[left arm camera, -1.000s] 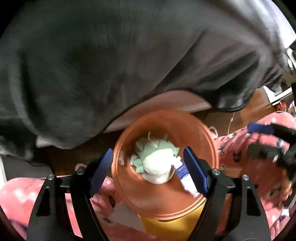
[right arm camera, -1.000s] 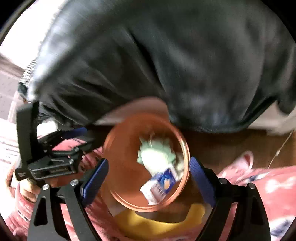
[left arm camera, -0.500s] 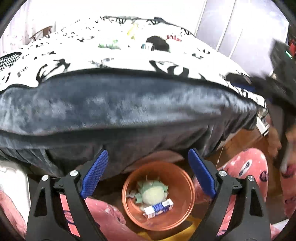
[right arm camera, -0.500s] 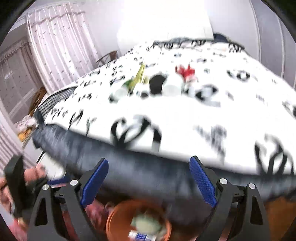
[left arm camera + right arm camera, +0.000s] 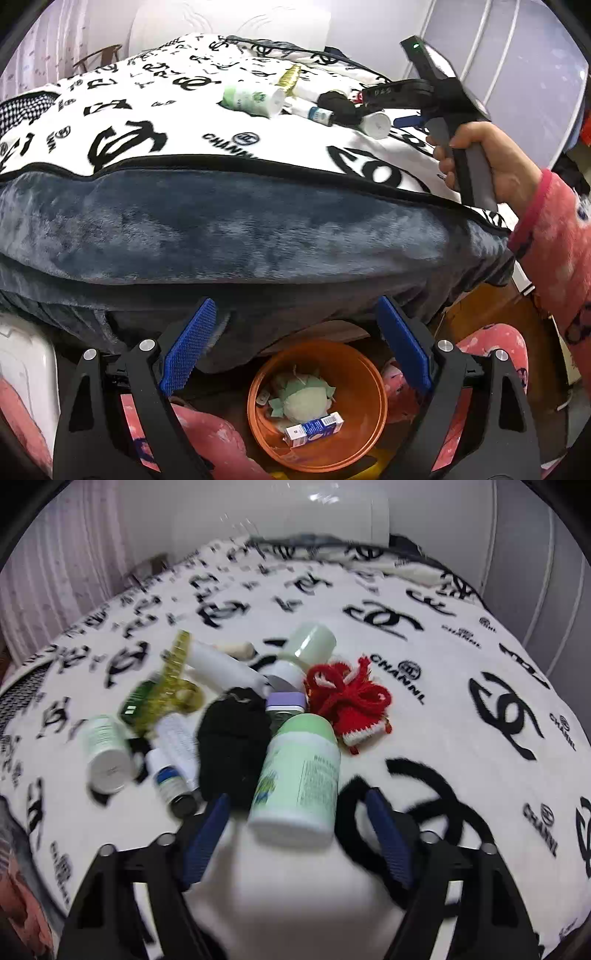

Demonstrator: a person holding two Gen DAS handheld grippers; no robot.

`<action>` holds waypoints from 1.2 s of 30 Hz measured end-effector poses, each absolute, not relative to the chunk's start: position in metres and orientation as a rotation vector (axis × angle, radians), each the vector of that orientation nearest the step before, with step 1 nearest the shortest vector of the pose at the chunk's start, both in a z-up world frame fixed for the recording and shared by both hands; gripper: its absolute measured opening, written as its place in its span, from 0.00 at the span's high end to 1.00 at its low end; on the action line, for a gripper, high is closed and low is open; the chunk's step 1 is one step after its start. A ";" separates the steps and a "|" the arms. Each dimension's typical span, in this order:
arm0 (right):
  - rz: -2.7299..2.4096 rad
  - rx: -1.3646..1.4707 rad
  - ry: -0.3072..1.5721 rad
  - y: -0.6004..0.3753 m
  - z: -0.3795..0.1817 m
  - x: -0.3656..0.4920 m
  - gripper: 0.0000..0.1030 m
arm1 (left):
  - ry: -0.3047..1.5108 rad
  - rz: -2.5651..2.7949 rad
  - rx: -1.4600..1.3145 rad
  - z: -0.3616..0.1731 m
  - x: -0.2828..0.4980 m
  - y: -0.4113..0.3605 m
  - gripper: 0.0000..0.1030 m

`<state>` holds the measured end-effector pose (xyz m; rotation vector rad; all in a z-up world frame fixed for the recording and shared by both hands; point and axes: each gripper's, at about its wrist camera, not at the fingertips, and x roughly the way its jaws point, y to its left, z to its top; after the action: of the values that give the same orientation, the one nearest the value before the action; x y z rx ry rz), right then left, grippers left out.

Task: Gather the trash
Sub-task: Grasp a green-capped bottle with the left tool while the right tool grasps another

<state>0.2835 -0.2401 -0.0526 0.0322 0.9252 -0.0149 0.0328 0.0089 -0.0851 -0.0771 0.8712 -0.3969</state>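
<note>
An orange bin (image 5: pixel 364 439) stands on the floor by the bed and holds a green-and-white wad (image 5: pixel 301 400) and a small blue-and-white box (image 5: pixel 314 430). My left gripper (image 5: pixel 295 347) is open and empty above the bin. On the bed lies a pile of trash. My right gripper (image 5: pixel 297 834) is open with a pale green bottle (image 5: pixel 301 775) just ahead between its fingers, untouched. Around it lie a black cloth (image 5: pixel 234 738), a red knitted piece (image 5: pixel 349 699), a yellow clip (image 5: pixel 173 686) and small bottles (image 5: pixel 105 753). The right gripper also shows in the left wrist view (image 5: pixel 406 120).
The bed has a white blanket with black logos (image 5: pixel 480 664) over a dark blue cover (image 5: pixel 240 229). A white box (image 5: pixel 26 373) stands at the left by the floor. My pink-sleeved arm (image 5: pixel 554 251) reaches over the bed's right side.
Both grippers rose from the bin. The right one swung up over the bed to the trash pile. The left one pulled back higher above the bin.
</note>
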 end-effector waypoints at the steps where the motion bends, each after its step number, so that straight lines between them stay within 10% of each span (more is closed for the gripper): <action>1: -0.023 0.036 0.947 -0.240 -0.057 0.289 0.35 | 0.874 -0.392 -0.085 -0.086 0.034 0.012 0.16; 19: 0.202 0.325 0.987 -0.288 -0.065 0.261 0.54 | 0.892 -0.392 -0.149 -0.080 0.060 0.017 0.16; 36: 0.430 0.348 0.769 -0.317 -0.030 0.114 0.54 | 0.963 -0.169 -0.363 -0.050 0.295 -0.009 0.16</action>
<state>0.1135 -0.3173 -0.0302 0.3479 0.7686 0.4299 0.2951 -0.0091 -0.0496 -0.3627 0.9631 -0.1689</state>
